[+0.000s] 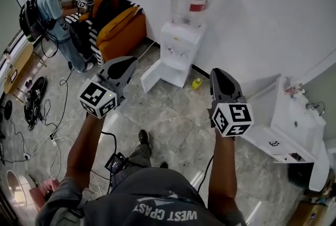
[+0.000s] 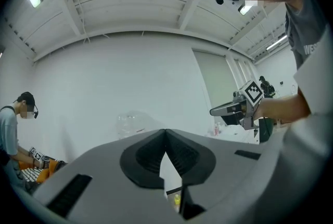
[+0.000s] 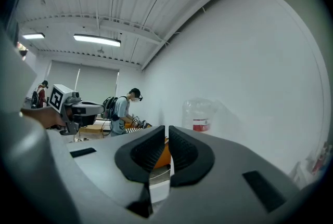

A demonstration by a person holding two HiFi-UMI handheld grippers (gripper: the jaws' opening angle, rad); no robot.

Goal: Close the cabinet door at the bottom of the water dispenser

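Pinched together, tip against tip, the left gripper (image 1: 126, 65) is carrying nothing, and the right gripper (image 1: 220, 76) is showing only a thin slit between its jaws, also with nothing in it. I am holding both out in front of me at about the same height, pointing level toward the wall, with both forearms stretched forward and the marker cubes facing up at my head camera. They are sitting well apart from each other, left and right of the target.

Beyond the tips, bare tiled floor (image 1: 168, 120) is lying between me and the water dispenser (image 1: 181, 41), so I am not touching anything yet. The cabinet door (image 1: 151, 76) at its foot is hanging open, swung out toward the left side, with the left gripper nearer to it than the right. A small yellow object (image 1: 196, 83) is lying on the floor just beside the dispenser's base.

As I judge it, nothing of the task is done: I am needing to get closer, lower a gripper to the door's outer face and push it shut. Further left, another person (image 1: 55, 10) is standing by an orange sofa (image 1: 123, 31).
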